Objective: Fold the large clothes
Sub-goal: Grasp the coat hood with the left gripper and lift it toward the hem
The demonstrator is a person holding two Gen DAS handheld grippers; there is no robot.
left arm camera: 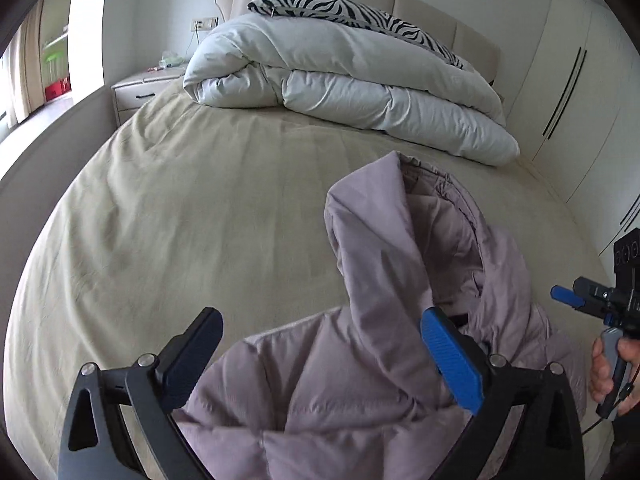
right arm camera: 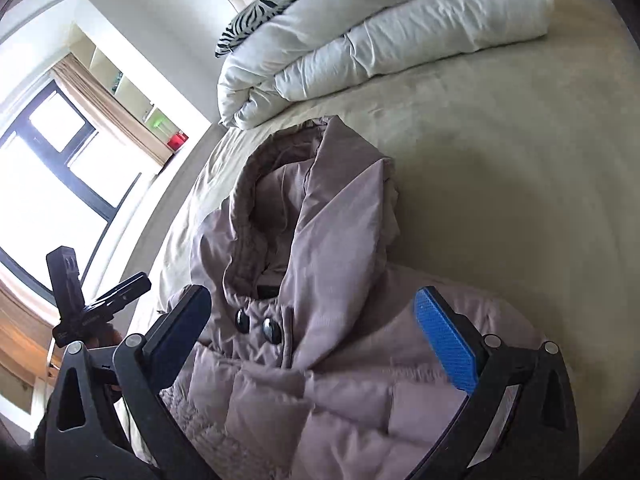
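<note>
A mauve padded hooded jacket (left arm camera: 360, 360) lies on the beige bed (left arm camera: 180, 220), hood pointing toward the headboard. My left gripper (left arm camera: 320, 324) is open, its fingers standing wide on either side of the jacket's shoulder, holding nothing. In the right wrist view the jacket (right arm camera: 340, 380) shows its hood and two dark snap buttons (right arm camera: 256, 326). My right gripper (right arm camera: 316, 304) is open above the collar area, empty. It also shows in the left wrist view (left arm camera: 568, 296) at the right edge. The left gripper shows at the left in the right wrist view (right arm camera: 132, 286).
A folded white duvet (left arm camera: 340, 80) and a zebra pillow (left arm camera: 340, 8) lie at the bed's head. A nightstand (left arm camera: 140, 92) stands left of the bed, wardrobe doors (left arm camera: 568, 92) to the right. A window (right arm camera: 52, 168) and shelves are beyond the bed's left side.
</note>
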